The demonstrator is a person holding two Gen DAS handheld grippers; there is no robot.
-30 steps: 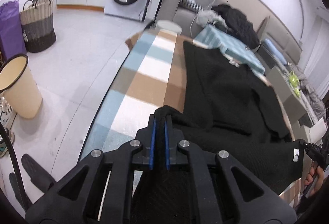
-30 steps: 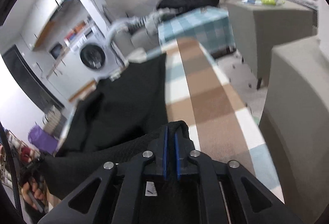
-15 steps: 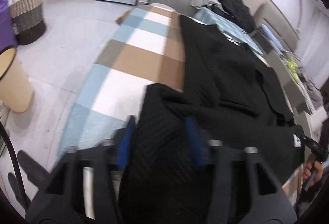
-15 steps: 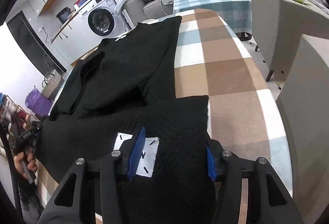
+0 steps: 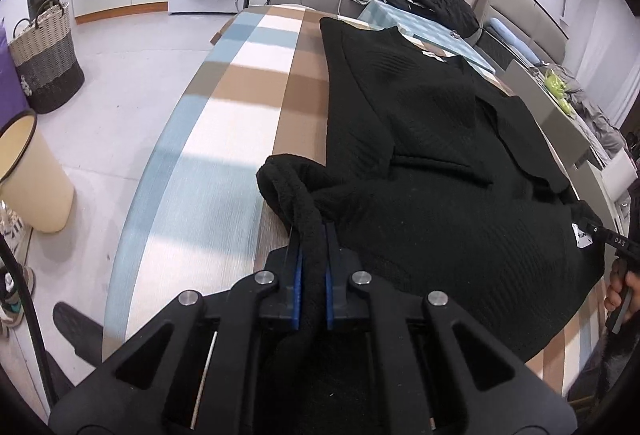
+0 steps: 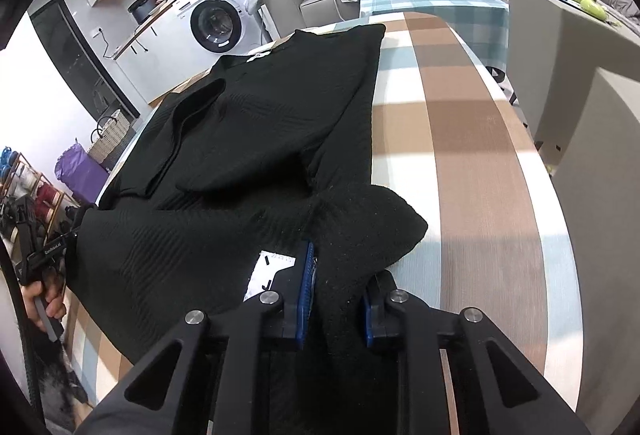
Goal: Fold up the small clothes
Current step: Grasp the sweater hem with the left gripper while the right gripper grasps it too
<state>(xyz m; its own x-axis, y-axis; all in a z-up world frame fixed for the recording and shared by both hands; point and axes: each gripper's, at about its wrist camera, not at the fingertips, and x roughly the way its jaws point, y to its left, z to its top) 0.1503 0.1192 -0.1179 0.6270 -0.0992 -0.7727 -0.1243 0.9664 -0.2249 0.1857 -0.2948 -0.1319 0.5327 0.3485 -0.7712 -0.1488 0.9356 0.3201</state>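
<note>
We held one black garment with two grippers.

Our left gripper (image 5: 313,235) had just closed on its near-left hem corner; our right gripper (image 6: 336,275) had just closed on the near-right corner. The black garment (image 5: 432,139) lay along one checked table (image 5: 224,139).

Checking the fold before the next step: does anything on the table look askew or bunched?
Yes. The black sweater's near hem is bunched where the left gripper and right gripper pinch it; the rest lies flat on the checked tablecloth.
</note>
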